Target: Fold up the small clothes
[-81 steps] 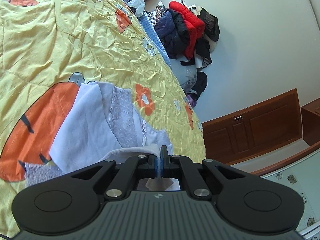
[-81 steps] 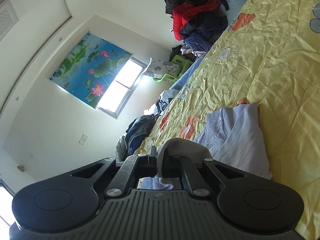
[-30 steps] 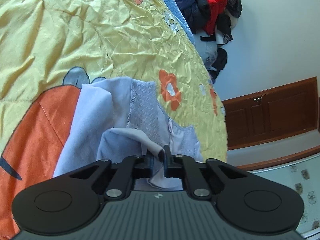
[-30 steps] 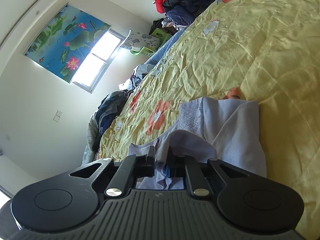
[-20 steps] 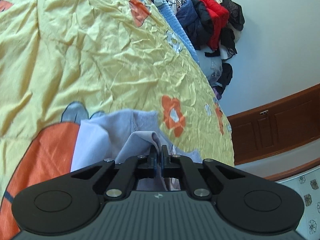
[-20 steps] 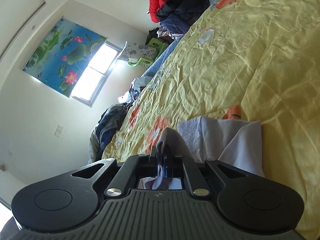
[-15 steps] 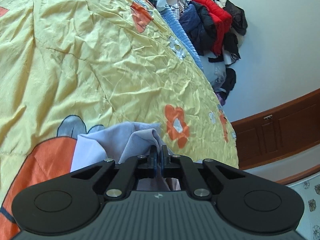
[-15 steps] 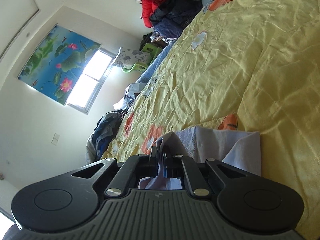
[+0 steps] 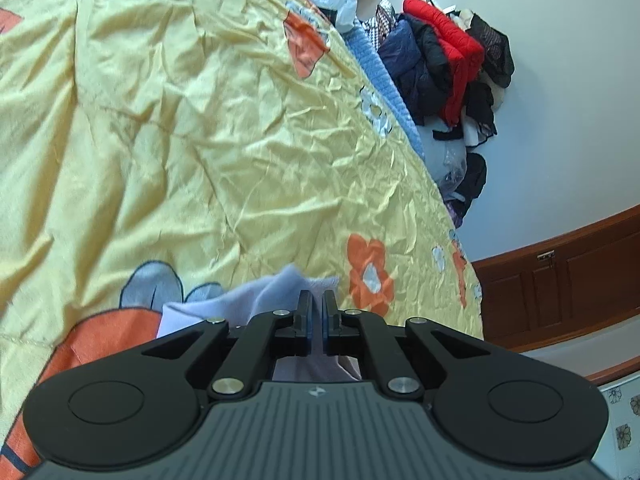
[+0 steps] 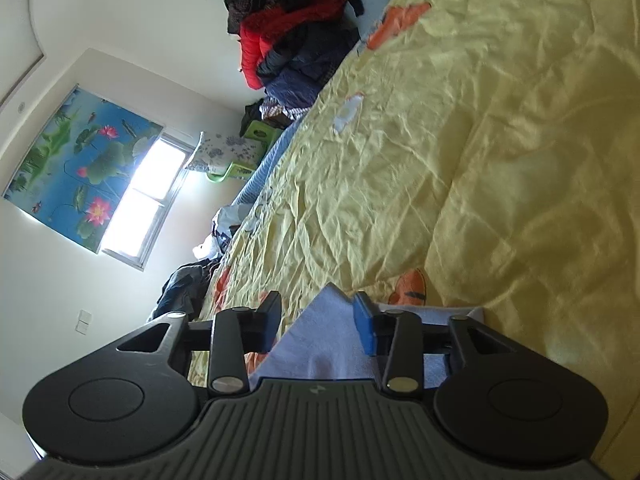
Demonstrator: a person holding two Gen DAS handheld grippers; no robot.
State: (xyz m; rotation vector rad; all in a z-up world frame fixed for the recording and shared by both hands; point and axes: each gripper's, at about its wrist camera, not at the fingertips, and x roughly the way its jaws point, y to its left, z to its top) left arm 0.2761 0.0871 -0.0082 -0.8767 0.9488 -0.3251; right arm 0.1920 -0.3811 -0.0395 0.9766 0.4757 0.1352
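Note:
A small pale lilac garment point(image 9: 256, 296) lies folded over on the yellow bedspread point(image 9: 200, 140). In the left wrist view my left gripper point(image 9: 315, 300) has its jaws slightly parted, with a narrow gap; the cloth sits under and between the fingers. In the right wrist view my right gripper point(image 10: 318, 312) is wide open above the same garment point(image 10: 320, 344), whose folded corner points up between the fingers without being pinched.
The bedspread point(image 10: 480, 160) has orange and grey cartoon prints. A pile of dark and red jackets point(image 9: 448, 64) lies at the bed's far end. Wooden cabinets point(image 9: 560, 276) stand by the wall. A window point(image 10: 144, 200) and a lotus picture show in the right wrist view.
Both grippers carried the garment's edge forward across it while shut on the cloth. Now the right gripper has opened wide and let go; the left jaws have parted slightly.

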